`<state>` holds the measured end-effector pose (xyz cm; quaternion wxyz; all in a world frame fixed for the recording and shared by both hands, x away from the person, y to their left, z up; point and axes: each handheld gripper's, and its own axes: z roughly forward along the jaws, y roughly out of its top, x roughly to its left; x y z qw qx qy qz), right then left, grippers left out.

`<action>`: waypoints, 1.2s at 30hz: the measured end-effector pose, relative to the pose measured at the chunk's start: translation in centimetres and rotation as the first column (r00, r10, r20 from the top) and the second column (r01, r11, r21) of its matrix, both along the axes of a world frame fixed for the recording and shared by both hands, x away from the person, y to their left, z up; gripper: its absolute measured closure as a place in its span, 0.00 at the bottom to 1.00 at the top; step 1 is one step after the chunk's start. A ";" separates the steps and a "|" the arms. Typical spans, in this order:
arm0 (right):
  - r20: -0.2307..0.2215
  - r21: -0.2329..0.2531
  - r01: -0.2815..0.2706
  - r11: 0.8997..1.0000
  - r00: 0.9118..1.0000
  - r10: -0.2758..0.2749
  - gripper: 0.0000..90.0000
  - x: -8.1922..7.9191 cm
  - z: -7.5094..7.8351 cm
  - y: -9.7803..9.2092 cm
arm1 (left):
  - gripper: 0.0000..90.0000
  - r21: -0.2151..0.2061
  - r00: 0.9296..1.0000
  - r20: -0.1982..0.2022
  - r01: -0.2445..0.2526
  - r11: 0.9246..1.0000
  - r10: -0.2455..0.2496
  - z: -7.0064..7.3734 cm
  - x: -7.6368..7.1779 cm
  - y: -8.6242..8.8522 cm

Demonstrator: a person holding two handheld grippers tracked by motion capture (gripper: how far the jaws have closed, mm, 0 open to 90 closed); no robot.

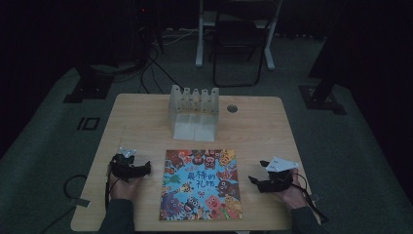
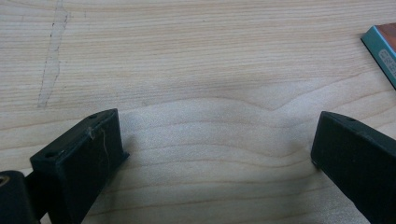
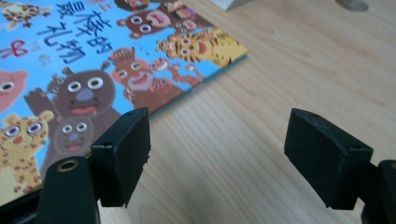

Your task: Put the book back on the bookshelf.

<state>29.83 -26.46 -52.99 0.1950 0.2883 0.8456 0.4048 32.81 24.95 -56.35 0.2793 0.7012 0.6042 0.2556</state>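
We rested both grippers beside a picture book.
The book (image 1: 200, 184) lay flat mid-surface, long axis running away from us, between our empty, open left gripper (image 1: 141, 169) and right gripper (image 1: 254, 181), both about equally near.

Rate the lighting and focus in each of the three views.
High view: dim and underexposed, the room beyond the table nearly black. Left gripper view: bright, even light, wood grain sharp, the left claw slightly soft. Right gripper view: well lit, the picture book softly blurred, the right claw sharper.

A dim room: grey carpet (image 1: 44, 146), a folding chair (image 1: 238, 44) and cables (image 1: 156, 63) behind the wooden table (image 1: 136, 122).
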 end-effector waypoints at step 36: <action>0.001 0.017 -0.059 0.998 0.998 0.059 0.13 4.5 2.0 4.6 | 0.23 0.001 0.992 0.036 0.124 0.992 -0.124 0.2 -0.3 -0.1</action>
